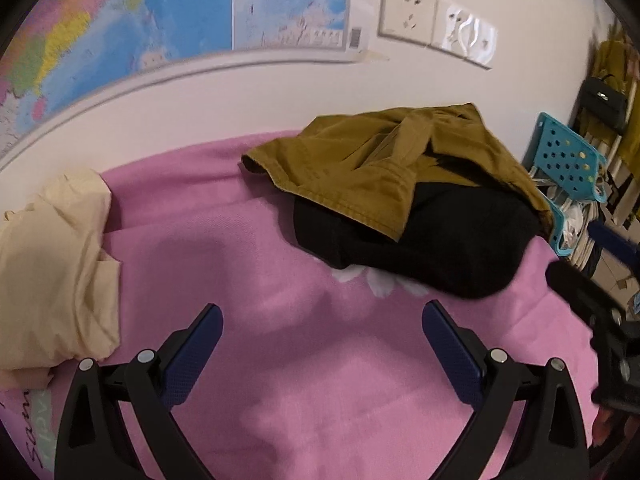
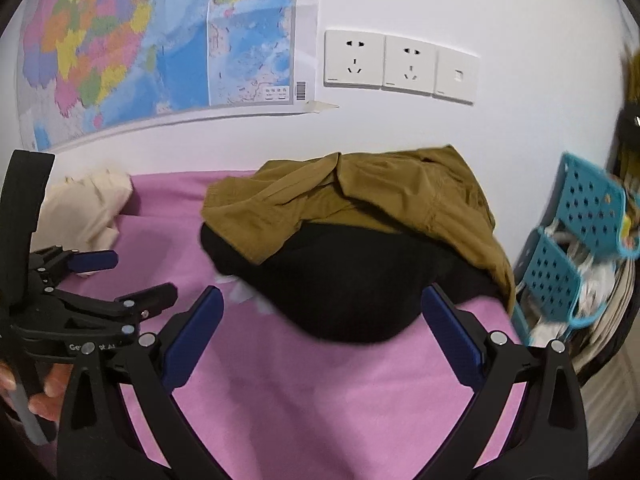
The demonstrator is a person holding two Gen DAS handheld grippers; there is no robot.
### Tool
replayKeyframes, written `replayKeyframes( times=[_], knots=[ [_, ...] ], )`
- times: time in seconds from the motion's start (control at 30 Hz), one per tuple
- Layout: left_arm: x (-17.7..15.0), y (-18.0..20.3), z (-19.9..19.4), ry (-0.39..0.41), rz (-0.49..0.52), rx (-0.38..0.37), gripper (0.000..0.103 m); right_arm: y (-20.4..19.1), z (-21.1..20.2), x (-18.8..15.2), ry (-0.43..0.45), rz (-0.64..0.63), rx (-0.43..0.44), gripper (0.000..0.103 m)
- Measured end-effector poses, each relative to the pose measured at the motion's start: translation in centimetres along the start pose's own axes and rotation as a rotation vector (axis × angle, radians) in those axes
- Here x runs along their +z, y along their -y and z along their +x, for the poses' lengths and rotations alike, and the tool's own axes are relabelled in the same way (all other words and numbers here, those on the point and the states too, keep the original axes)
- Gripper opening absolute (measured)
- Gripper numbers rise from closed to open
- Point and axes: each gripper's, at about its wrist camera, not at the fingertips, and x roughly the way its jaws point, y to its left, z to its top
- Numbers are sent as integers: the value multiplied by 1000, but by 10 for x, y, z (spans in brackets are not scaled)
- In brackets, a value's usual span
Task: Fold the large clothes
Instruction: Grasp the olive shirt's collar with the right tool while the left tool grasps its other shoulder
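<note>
Both of our grippers hang spread wide and empty over the pink blanket [image 1: 320, 380]. Our left gripper [image 1: 322, 320] has its 2 blue pads far apart with only bare blanket between them; our right gripper [image 2: 322, 300] is just as wide, and nothing sits between its pads either, though the edge of the black garment [image 2: 340, 280] shows right ahead of them.

The clothes lie in 1 heap at the far side of the bed, against the wall under the sockets [image 2: 400, 66]. An olive-brown garment [image 1: 380, 160] is draped, crumpled, over the black garment [image 1: 420, 240], which bulges out beneath it toward us. From the left gripper the heap lies ahead and off to the right, well apart. From the right gripper it lies straight ahead and near. So we judge the right hand the nearer one for the first grab.

The heap runs roughly left to right along the wall, though its crumpled state hides any true long axis of either garment. A cream cloth [image 1: 56, 264] lies bunched on the left, close to the left gripper's side.

We judge that folding has not begun; the olive-brown piece on top likely needs lifting off and spreading flat first.
</note>
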Motion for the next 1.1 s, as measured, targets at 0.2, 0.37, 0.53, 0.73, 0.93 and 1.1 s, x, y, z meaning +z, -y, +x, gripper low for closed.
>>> replayKeyframes(
  times=[0.2,0.37,0.53,0.73,0.93,1.1],
  knots=[
    [11,-8,21,-20,-11,22,96,6,55,29,-34,-132,-75,97],
    [19,-23,35,-30,-40,62,96,0,115,54,-86,-258,-79,83],
    [23,-43,44,-46,-73,101,96,-17,151,74,-71,-440,-66,79],
    [25,-65,55,-74,-112,134,96,-38,164,85,-31,-723,38,52],
    [31,-81,59,-65,-126,164,96,-28,141,94,-12,-711,52,5],
    [46,-85,53,-5,-89,146,96,47,55,142,160,-367,29,4]
  ],
)
